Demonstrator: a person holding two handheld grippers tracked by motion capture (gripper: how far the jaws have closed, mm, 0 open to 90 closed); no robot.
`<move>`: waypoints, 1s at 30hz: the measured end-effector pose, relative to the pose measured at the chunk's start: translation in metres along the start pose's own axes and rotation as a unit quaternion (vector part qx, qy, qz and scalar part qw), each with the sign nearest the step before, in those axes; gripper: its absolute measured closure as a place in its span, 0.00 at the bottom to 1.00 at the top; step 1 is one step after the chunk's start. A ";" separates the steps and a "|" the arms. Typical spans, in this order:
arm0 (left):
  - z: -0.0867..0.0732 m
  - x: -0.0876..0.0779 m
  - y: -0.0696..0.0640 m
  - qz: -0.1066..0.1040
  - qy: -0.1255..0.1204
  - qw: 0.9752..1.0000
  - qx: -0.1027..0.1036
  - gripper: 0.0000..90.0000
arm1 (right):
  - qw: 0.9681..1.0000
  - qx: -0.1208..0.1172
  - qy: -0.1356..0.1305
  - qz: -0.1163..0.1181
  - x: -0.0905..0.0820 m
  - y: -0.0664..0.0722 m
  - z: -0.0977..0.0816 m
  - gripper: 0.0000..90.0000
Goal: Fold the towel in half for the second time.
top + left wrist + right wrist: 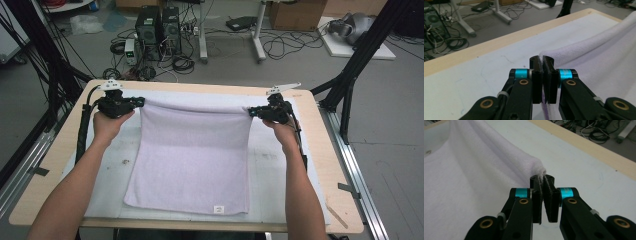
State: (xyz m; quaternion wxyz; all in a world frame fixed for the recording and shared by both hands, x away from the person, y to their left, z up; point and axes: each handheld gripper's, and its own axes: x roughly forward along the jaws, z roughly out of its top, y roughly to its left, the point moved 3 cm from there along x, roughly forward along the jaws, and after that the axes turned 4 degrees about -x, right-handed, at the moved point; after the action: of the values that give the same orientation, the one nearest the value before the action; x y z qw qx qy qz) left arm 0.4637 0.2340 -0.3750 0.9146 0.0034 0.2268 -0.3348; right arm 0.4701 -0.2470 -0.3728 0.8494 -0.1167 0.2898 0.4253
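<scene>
A pale lilac towel point(192, 155) lies on the white mat, its far edge lifted off the table and stretched between my two grippers. My left gripper point(140, 102) is shut on the towel's far left corner point(544, 53), pinched between its black jaws. At the right, my right gripper point(252, 112) is shut on the far right corner point(537, 168). The towel's near edge, with a small white label point(219, 209), rests flat near the table's front. In the left gripper view the towel point(599, 55) slopes away to the right; in the right gripper view the towel point(469, 175) slopes away to the left.
A white mat point(115, 160) covers the wooden table point(345, 200). Black frame posts point(360, 55) stand at both far corners. Computer towers point(157, 27), cables and boxes sit on the floor beyond the table.
</scene>
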 end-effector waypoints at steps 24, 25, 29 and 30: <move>-0.137 -0.115 -0.071 -0.101 0.038 0.993 0.037 0.83 | 0.992 -0.037 -0.016 0.117 -0.053 0.122 -0.103 0.83; -0.139 -0.117 -0.072 -0.102 0.041 0.993 0.036 0.80 | 0.993 -0.029 -0.017 0.117 -0.056 0.124 -0.108 0.80; -0.134 -0.116 -0.080 -0.105 0.048 0.992 0.042 0.62 | 0.993 -0.026 -0.019 0.111 -0.059 0.126 -0.115 0.72; -0.133 -0.114 -0.082 -0.107 0.051 0.992 0.044 0.58 | 0.993 -0.026 -0.019 0.112 -0.057 0.127 -0.114 0.70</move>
State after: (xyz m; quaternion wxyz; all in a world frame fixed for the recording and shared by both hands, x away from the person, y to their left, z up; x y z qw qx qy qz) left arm 0.2822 0.2608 -0.4346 0.8596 0.0360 0.2572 -0.4401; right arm 0.2979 -0.2570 -0.4246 0.7985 -0.0976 0.2735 0.5274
